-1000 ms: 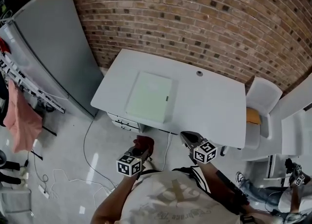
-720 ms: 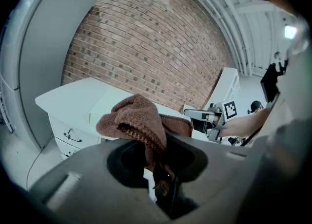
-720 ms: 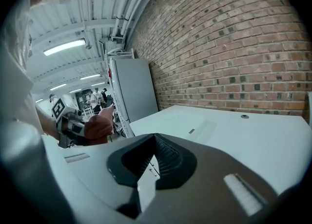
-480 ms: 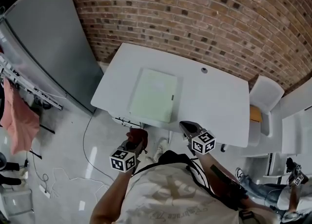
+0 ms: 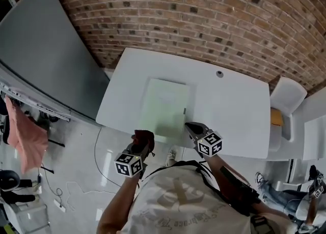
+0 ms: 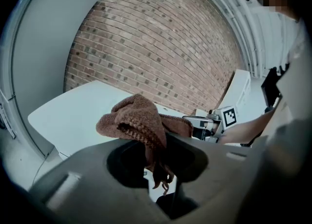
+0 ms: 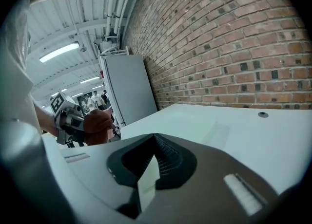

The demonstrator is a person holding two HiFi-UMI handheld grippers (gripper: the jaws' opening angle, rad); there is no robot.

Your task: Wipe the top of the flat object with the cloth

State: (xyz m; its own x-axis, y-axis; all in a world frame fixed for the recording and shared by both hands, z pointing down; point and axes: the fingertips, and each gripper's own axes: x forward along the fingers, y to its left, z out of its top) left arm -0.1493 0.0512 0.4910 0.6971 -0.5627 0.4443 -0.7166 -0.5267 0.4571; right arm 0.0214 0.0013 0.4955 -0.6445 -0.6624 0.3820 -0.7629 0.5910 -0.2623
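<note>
A pale green flat board point(image 5: 165, 107) lies on the white table point(image 5: 234, 111), left of its middle. My left gripper point(image 5: 141, 144) is shut on a bunched brown cloth point(image 5: 143, 137) just short of the table's near edge, in front of the board's near left corner. In the left gripper view the cloth point(image 6: 136, 121) bulges up from between the jaws and a frayed end hangs below. My right gripper point(image 5: 191, 128) is shut and holds nothing, its tip over the near edge by the board's right corner. The right gripper view shows its jaws point(image 7: 156, 157) closed together.
A tall grey cabinet point(image 5: 46, 60) stands left of the table and a brick wall point(image 5: 204, 19) behind it. A white chair point(image 5: 286, 98) with an orange cushion point(image 5: 276, 117) stands at the right. A cable hole point(image 5: 219, 74) marks the tabletop. A rack with a pink garment point(image 5: 23, 134) stands at far left.
Both grippers have moved forward from over the floor to the table's near edge, the left one still carrying the cloth. The jaws look the same.
</note>
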